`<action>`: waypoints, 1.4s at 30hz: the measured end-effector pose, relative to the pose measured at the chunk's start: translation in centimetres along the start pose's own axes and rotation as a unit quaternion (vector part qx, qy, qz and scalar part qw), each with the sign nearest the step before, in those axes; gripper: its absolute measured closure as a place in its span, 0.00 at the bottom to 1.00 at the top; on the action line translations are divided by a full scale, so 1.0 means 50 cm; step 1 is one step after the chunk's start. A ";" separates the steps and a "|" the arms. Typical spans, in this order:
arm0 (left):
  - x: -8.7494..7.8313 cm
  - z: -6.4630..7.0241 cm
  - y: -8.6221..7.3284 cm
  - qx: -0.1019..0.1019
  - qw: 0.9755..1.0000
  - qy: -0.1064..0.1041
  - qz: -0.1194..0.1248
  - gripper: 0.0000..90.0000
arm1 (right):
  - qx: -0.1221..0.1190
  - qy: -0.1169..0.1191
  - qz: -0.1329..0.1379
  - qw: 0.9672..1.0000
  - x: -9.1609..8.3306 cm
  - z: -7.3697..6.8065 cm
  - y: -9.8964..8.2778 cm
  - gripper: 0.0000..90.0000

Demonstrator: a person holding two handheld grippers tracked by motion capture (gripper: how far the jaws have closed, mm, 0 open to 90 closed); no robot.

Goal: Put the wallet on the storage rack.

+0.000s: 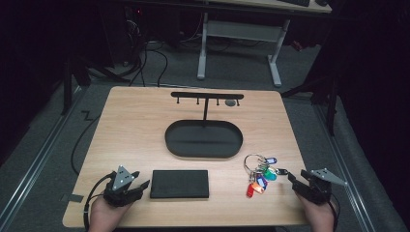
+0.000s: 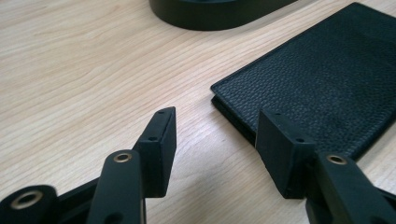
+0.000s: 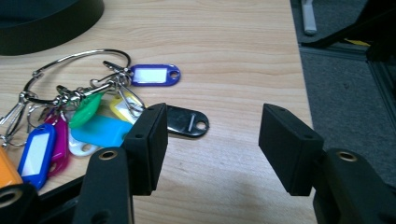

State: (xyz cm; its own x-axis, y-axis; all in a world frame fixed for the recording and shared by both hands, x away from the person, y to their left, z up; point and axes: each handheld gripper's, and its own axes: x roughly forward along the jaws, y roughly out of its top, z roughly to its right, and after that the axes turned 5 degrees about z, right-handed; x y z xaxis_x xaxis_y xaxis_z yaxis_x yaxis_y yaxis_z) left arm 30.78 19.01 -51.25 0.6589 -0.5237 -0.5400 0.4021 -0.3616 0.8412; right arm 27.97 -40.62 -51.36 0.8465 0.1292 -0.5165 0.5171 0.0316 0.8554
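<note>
Key bunch [image 1: 261, 175] w/ coloured tags sits on the table [image 1: 140, 130], just left of my right gripper [image 1: 296, 179] and a bit ahead of its tips. In the right gripper view the black tag [image 3: 187, 122] pokes out beside the left finger [image 3: 148, 140], nothing between the pads; jaws spread wide, holding nothing. The big steel ring [image 3: 77, 70] lies farther out, toward the black oval tray [image 1: 203, 139]. Bunch's long axis runs roughly from the ring near the tray down to the orange tag nearest me, so it's angled across my jaw line, not along it.

Right hand clearly nearer; I reckon it needs a swing left to straddle the tags.

Left gripper [image 1: 137, 188] also gapes open, empty. Black leather wallet [image 2: 322, 84] lies flat just off its right finger [image 2: 282, 149], long side running away to the right, corner nearly at the pad.

Behind the tray stands the hook rack [image 1: 207, 96], well beyond both grippers.
</note>
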 end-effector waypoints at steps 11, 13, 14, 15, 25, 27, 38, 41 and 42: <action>0.001 -0.007 -0.008 -0.016 1.000 0.000 -0.017 0.62 | -0.005 0.014 0.007 1.000 0.004 -0.002 0.004 0.46; -0.001 -0.007 -0.011 -0.017 1.000 -0.011 -0.021 0.68 | -0.008 0.015 0.011 1.000 0.003 -0.004 0.007 0.46; 0.000 -0.005 -0.013 -0.016 1.000 -0.013 -0.022 0.72 | -0.008 0.017 0.013 1.000 0.004 -0.006 0.009 0.47; 0.000 -0.005 -0.013 -0.016 1.000 -0.013 -0.022 0.74 | -0.011 0.020 0.017 1.000 0.004 -0.009 0.011 0.47; 0.010 0.016 -0.019 0.005 0.998 -0.025 -0.052 0.91 | -0.054 0.100 0.029 0.993 0.016 -0.106 0.039 0.69; 0.011 0.019 -0.020 0.007 0.998 -0.029 -0.056 0.94 | -0.070 0.111 0.024 0.991 0.020 -0.129 0.041 0.72; 0.005 0.052 -0.025 0.036 0.996 -0.046 -0.066 0.98 | -0.086 0.136 0.010 0.987 0.036 -0.153 0.044 0.74; 0.001 0.061 -0.027 0.041 0.996 -0.047 -0.066 0.98 | -0.083 0.144 0.010 0.986 0.043 -0.151 0.046 0.71; 0.000 0.065 -0.027 0.043 0.996 -0.047 -0.067 0.98 | -0.082 0.146 0.010 0.986 0.046 -0.152 0.047 0.70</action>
State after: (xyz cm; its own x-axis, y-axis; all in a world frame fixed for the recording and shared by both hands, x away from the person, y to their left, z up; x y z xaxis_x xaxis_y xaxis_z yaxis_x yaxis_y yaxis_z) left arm 28.17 17.02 -52.47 0.5394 -0.5342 -0.6510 0.4237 -0.4959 0.7580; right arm 30.16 -32.72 -50.23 0.7711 0.4103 -0.4870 0.4535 0.1829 0.8723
